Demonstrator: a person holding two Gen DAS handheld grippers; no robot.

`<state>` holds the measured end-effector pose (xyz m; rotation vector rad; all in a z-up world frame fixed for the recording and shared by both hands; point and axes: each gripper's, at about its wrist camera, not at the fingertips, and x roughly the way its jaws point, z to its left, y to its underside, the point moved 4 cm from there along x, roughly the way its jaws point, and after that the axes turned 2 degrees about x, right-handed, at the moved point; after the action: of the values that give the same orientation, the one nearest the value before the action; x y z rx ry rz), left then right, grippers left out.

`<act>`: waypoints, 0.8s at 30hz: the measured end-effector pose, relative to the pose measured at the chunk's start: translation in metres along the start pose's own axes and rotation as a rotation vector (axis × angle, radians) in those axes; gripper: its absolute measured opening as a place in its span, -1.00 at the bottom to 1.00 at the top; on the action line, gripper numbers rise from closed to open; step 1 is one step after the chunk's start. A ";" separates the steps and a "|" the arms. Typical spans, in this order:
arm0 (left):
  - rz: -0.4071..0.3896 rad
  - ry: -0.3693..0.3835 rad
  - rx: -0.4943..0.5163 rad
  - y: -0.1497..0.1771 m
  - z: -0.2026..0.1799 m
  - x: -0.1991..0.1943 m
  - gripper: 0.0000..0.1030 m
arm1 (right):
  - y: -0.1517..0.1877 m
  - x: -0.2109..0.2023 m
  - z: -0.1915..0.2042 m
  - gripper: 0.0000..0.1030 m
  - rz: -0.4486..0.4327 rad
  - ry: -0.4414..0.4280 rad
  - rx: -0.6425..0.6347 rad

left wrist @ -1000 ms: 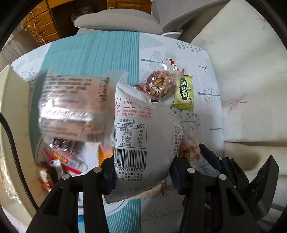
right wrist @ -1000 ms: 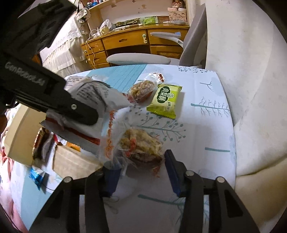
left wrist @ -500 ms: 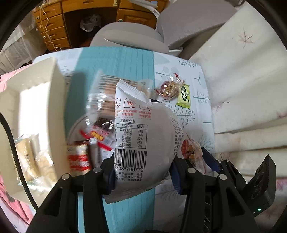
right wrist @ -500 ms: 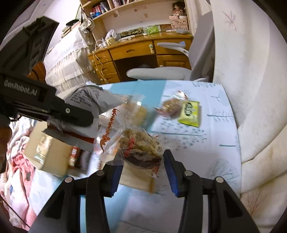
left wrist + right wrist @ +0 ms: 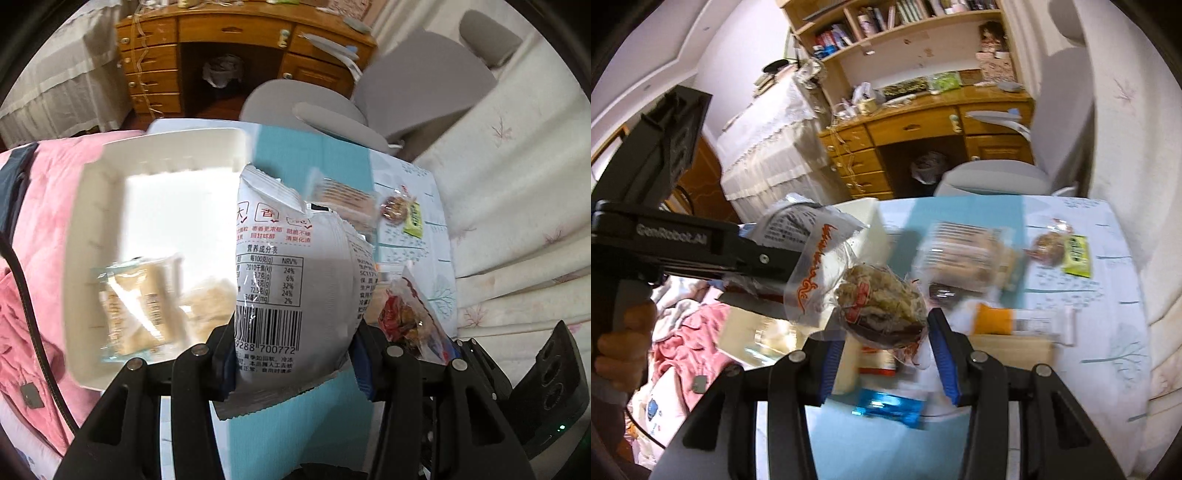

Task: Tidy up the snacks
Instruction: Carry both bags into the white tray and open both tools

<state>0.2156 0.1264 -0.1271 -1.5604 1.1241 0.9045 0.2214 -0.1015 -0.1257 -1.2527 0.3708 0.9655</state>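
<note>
My left gripper [image 5: 293,363] is shut on a white snack bag [image 5: 291,280] with a barcode and holds it in the air beside a white tray [image 5: 92,229]; two pale wrapped snacks [image 5: 136,299] lie in the tray. My right gripper [image 5: 884,360] is shut on a clear-wrapped round cake [image 5: 881,299], lifted above the table. The left gripper with its bag also shows in the right wrist view [image 5: 764,254], just left of the cake. The cake shows in the left wrist view [image 5: 406,317], right of the bag.
On the table [image 5: 1108,332] lie a clear cracker pack [image 5: 964,251], a small brown wrapped snack [image 5: 1047,245], a green packet [image 5: 1076,254], an orange-ended bar [image 5: 1023,321] and a blue packet [image 5: 890,406]. A grey chair [image 5: 314,110] and wooden desk [image 5: 229,33] stand behind. Pink cloth [image 5: 44,221] lies at left.
Both grippers have risen and swung left with their snacks. The white tray has come fully into the left wrist view, now beside and under the white bag.
</note>
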 end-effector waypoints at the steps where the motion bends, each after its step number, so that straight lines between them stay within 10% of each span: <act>1: -0.005 -0.004 -0.004 0.003 0.010 -0.004 -0.06 | 0.000 0.001 0.009 -0.12 -0.002 -0.007 -0.005; 17: 0.017 -0.097 -0.074 0.040 0.155 -0.027 -0.01 | 0.022 0.048 0.137 -0.09 0.030 -0.118 -0.039; 20: 0.036 -0.124 -0.091 0.044 0.172 -0.026 0.69 | 0.026 0.056 0.142 0.01 0.054 -0.097 -0.023; 24: 0.035 -0.126 -0.090 0.044 0.178 -0.029 0.71 | 0.029 0.055 0.141 0.29 0.056 -0.093 0.014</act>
<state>0.1598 0.3010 -0.1577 -1.5381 1.0362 1.0745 0.1946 0.0495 -0.1383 -1.1852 0.3407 1.0636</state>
